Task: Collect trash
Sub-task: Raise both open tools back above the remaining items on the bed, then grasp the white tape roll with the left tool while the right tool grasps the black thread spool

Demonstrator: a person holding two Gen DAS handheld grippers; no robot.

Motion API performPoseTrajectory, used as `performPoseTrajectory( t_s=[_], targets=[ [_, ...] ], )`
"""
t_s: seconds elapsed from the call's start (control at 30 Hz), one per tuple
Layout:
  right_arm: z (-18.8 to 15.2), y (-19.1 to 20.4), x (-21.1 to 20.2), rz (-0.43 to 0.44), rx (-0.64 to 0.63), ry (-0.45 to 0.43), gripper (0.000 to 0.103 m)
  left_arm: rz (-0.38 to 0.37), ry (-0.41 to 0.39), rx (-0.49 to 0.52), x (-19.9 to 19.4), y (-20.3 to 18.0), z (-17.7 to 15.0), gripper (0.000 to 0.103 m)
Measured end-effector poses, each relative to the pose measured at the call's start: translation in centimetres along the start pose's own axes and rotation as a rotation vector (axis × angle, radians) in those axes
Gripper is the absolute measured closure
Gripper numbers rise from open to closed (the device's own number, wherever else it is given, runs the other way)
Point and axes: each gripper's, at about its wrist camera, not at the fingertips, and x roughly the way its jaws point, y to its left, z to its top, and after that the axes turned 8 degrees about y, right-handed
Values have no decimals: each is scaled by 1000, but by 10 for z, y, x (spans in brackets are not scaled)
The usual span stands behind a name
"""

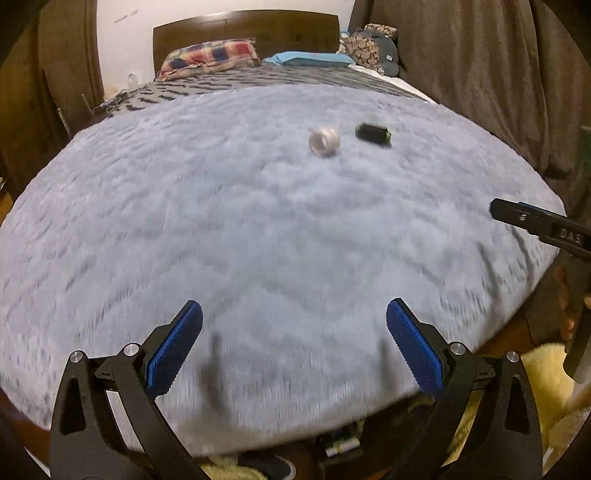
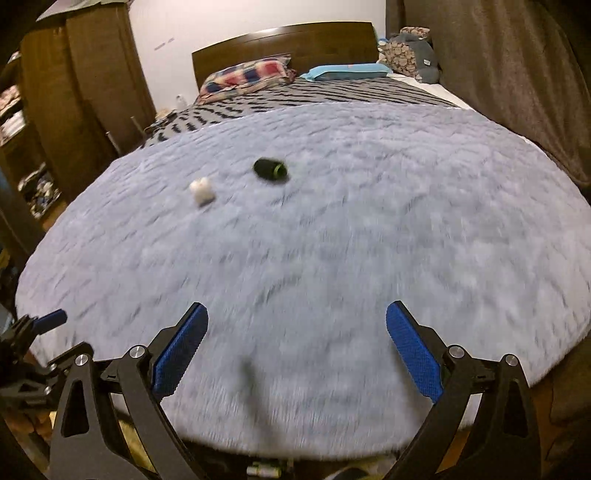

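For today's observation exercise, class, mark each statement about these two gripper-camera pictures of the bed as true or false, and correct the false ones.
1. The left gripper is clamped on the white roll. False: its jaws stand wide apart and hold nothing; the white roll lies far ahead on the blanket.
2. A small black cylinder with a green ring lies on the fluffy grey blanket. True.
3. The white roll and the black cylinder are stacked one on the other. False: they lie side by side with a gap between them.
4. The right gripper is open and empty. True.
5. A checked pillow lies at the wooden headboard. True.
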Motion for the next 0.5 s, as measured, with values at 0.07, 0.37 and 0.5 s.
performPoseTrajectory(
  t_s=[0.07, 0.37, 0.5],
  targets=[
    [15, 1, 10, -16, -11, -1, 6, 9, -5, -3, 9, 1, 18, 8],
    [75, 14, 64, -26, -36, 35, 6, 49, -8, 23, 46, -1, 82, 8],
    [102, 25, 90, -44, -77, 42, 7, 49, 4, 31, 67, -4, 106, 8]
  ],
)
